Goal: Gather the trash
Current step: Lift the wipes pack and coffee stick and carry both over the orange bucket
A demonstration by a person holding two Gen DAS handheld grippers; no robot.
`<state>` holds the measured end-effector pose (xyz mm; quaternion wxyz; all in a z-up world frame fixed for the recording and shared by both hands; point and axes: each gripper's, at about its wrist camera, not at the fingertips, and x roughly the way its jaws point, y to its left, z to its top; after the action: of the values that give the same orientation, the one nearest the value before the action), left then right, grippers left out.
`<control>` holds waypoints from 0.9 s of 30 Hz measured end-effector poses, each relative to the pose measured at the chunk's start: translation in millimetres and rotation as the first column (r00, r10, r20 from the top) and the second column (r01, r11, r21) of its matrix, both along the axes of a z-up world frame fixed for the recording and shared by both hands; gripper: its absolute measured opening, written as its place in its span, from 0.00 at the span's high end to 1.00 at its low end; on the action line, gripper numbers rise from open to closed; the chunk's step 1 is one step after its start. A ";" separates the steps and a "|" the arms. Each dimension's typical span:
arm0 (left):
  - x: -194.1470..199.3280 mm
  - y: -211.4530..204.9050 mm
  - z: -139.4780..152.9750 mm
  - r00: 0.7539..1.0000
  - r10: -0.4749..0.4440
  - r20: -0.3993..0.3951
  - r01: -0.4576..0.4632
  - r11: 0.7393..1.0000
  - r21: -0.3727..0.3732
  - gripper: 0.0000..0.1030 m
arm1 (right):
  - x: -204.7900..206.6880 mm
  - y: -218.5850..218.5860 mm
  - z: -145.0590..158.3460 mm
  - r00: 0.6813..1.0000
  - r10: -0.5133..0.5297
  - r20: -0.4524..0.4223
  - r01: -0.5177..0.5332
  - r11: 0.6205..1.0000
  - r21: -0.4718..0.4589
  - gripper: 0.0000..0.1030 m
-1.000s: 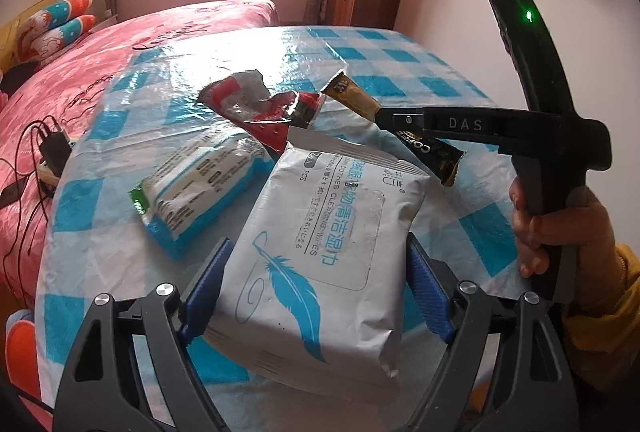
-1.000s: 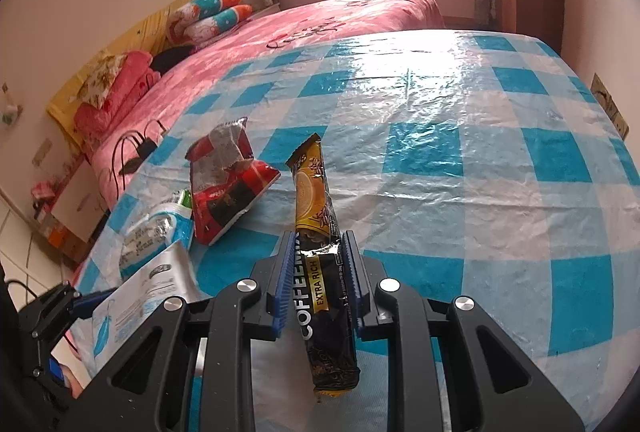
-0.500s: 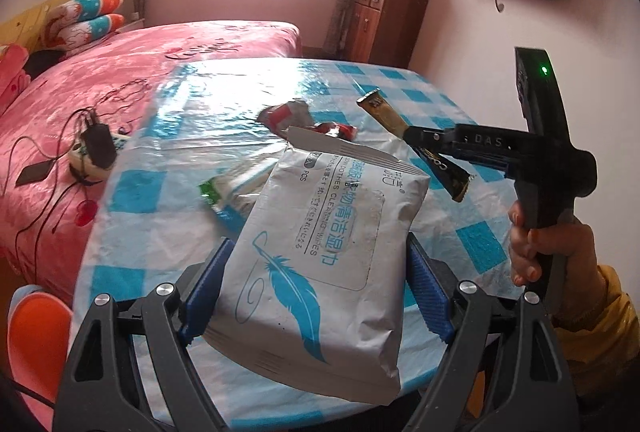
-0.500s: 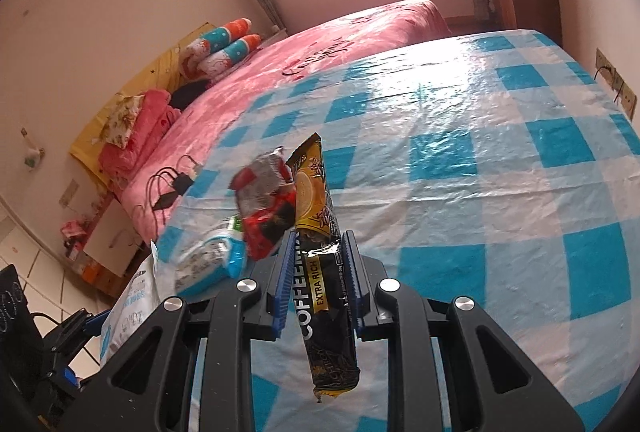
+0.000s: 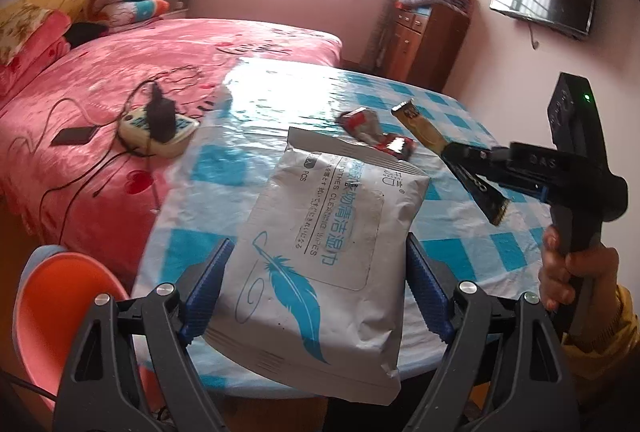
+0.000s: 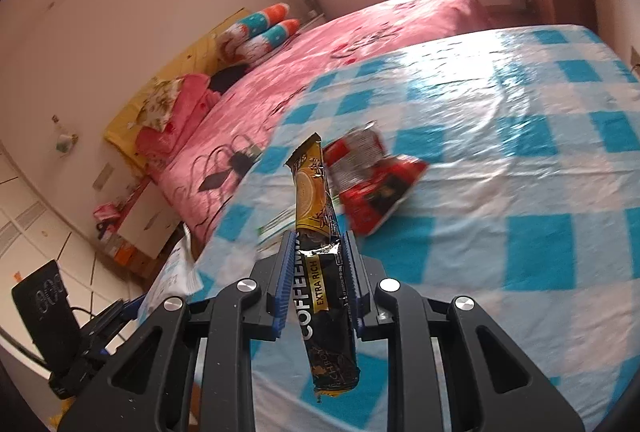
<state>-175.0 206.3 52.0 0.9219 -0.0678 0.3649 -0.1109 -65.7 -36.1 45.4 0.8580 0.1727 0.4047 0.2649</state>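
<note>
Jaws clamp wipes pack (image 5: 320, 248) and coffee sachet (image 6: 320, 232)

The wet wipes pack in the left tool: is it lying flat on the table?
No, the wet wipes pack is held up between the left tool's blue pads, hanging past the table edge.

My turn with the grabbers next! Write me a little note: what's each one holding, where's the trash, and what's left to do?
Left gripper: shut on the white wipes pack, lifted off the table.
Right gripper: shut on the black-and-gold coffee stick, also in the air.
On the table: the crumpled red wrapper, with a green-edged packet partly hidden beside it.
Done: two pieces picked up.
Left: drop both in a bin (none clearly seen), then fetch the rest.
</note>
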 end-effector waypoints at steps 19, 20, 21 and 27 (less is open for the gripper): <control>-36.4 110.6 -25.1 0.968 0.249 -0.037 -0.251 0.967 -0.050 0.19 | -19.3 139.3 -2.9 0.948 0.295 -0.119 -0.290 0.955 0.053 0.76; -38.8 117.5 -27.3 0.963 0.266 -0.041 -0.268 0.962 -0.053 0.19 | -20.8 147.9 -4.1 0.942 0.312 -0.124 -0.307 0.950 0.054 0.76; -40.9 123.0 -29.0 0.959 0.280 -0.043 -0.282 0.958 -0.056 0.19 | -22.0 155.4 -4.3 0.937 0.325 -0.128 -0.320 0.946 0.053 0.75; -54.0 161.6 -44.7 0.918 0.389 -0.073 -0.394 0.917 -0.058 0.19 | -28.7 206.1 -6.2 0.903 0.403 -0.146 -0.401 0.915 0.047 0.75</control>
<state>-229.0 367.9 7.3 0.9110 -0.1758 0.3673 0.0647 -94.4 170.0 39.2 0.7501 0.1121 0.4940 0.4252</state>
